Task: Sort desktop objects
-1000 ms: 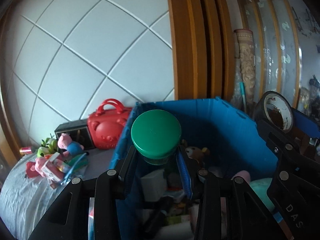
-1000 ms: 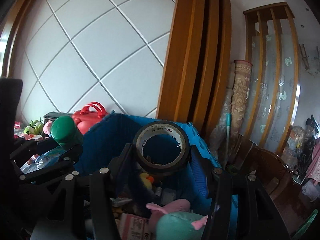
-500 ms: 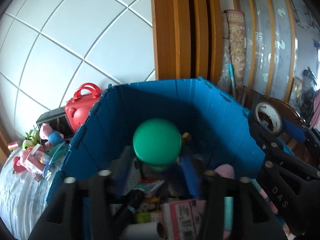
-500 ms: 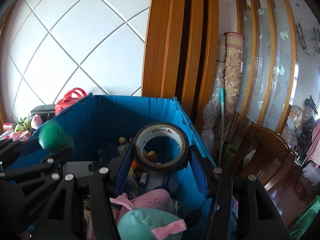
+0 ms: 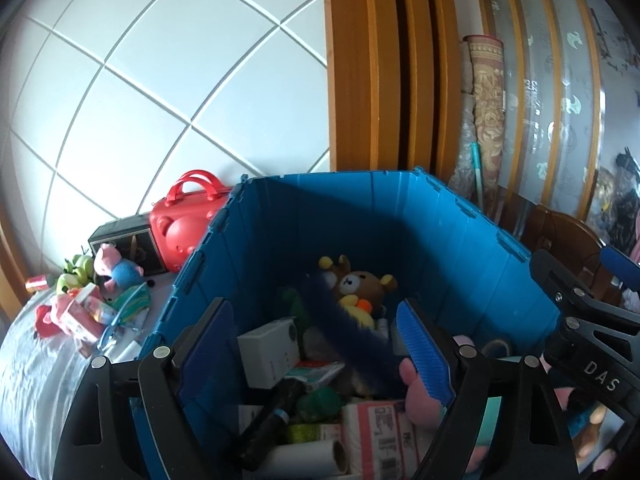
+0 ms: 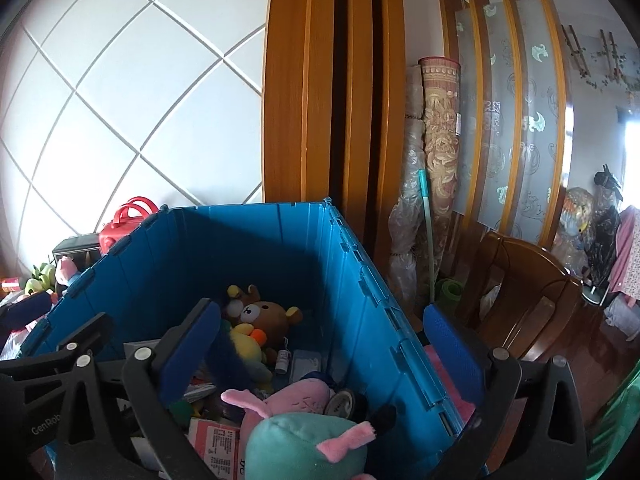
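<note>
Both tools gape empty over the blue bin (image 5: pixel 360 216): left tool (image 5: pixel 316 344) and right tool (image 6: pixel 320 344) have just been opening, nothing between the pads. Tape (image 6: pixel 340 400) now lies in the bin beside the pink toy (image 6: pixel 288 396); a green thing (image 5: pixel 320 400) sits low among the boxes. Judged best: lift straight up before swinging left, clearing the bin's rim. Far left, more toys (image 5: pixel 92 304) wait on the desk (image 5: pixel 36 380), with open room above them

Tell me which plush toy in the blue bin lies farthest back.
The brown bear, near the bin's back wall; the teal and pink plushies lie at the front.
</note>
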### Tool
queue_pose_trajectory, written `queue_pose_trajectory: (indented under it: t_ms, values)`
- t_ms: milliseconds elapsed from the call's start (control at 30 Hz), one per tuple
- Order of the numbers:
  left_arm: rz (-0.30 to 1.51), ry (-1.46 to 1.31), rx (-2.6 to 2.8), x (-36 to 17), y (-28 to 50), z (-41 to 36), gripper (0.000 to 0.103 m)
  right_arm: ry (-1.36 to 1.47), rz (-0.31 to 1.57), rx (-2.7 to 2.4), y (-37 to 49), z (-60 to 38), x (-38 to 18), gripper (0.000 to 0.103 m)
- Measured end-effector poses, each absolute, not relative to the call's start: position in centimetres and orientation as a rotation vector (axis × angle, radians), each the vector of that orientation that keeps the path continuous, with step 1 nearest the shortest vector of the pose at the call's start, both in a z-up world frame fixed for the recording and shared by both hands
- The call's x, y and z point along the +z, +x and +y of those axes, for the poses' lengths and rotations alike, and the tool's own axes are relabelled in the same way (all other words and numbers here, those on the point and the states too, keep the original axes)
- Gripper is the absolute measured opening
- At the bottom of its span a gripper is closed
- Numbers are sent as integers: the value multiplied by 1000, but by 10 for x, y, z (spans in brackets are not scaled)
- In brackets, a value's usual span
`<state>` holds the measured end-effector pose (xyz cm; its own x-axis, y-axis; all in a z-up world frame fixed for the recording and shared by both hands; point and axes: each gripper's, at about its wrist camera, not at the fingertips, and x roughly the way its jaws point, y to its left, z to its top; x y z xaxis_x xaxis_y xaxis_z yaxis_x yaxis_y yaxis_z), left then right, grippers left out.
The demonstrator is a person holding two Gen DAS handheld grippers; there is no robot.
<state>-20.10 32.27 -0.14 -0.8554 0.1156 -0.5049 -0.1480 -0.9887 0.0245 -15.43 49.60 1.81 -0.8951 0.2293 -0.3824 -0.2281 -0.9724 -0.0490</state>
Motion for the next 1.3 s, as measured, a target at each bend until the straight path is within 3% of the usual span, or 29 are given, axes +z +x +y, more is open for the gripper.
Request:
queue_pose_trajectory:
  t_ms: [533,867,1000,1300]
  values:
    - [62,-767,2976,3,-164,237,85,-620,-23,2905,-132,416,14,103]
    - [103,-763,2982,-3,-108,101,89,-585,61,2961,-75,290,11,103]
    - [124,-768,3007,-12,-78,43,99,-619,69,2976,-46,227,0,103]
    - [117,-865,3037,-14,-31,-33,99,-688,29,2946,7,148,-4,103]
